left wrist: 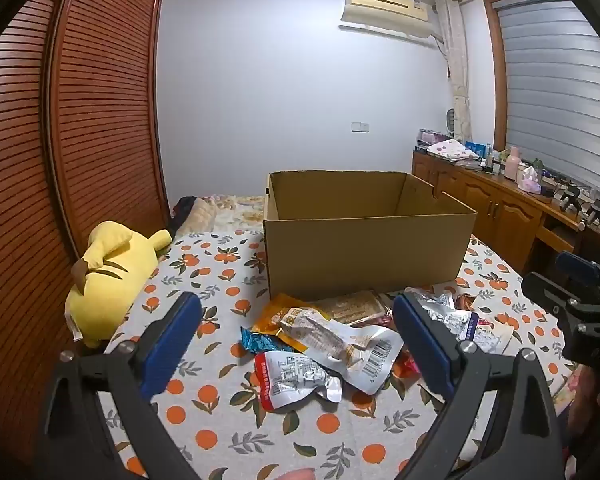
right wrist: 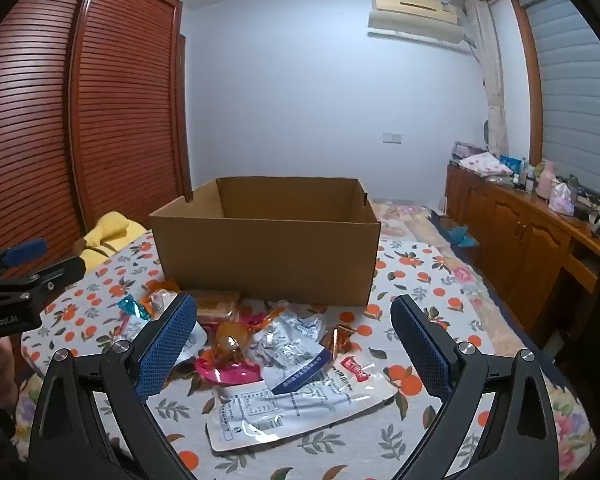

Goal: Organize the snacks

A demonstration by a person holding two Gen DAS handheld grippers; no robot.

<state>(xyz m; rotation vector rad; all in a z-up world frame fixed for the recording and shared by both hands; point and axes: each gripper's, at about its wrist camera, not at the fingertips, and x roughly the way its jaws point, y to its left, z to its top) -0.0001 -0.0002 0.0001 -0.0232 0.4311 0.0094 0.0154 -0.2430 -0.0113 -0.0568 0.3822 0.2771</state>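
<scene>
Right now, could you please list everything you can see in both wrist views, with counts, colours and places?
cardboard box: one, brown, open-topped, on the bed behind the snacks; its floor is hidden.
snack packets: a loose overlapping pile, exact count unclear; silver, white, orange, pink, blue; in front of the box.
large flat pouch: one, white-clear, nearest the right gripper.
plush toy: one, yellow, at the bed's left edge.
bedsheet: one, white with orange fruit print, under everything.
wardrobe: one, reddish-brown, slatted, left.
air conditioner: one, cream, high on the wall.
sideboard: one, wooden, right, cluttered.
left gripper: black with blue pads, open above the pile.
right gripper: same, open.
</scene>
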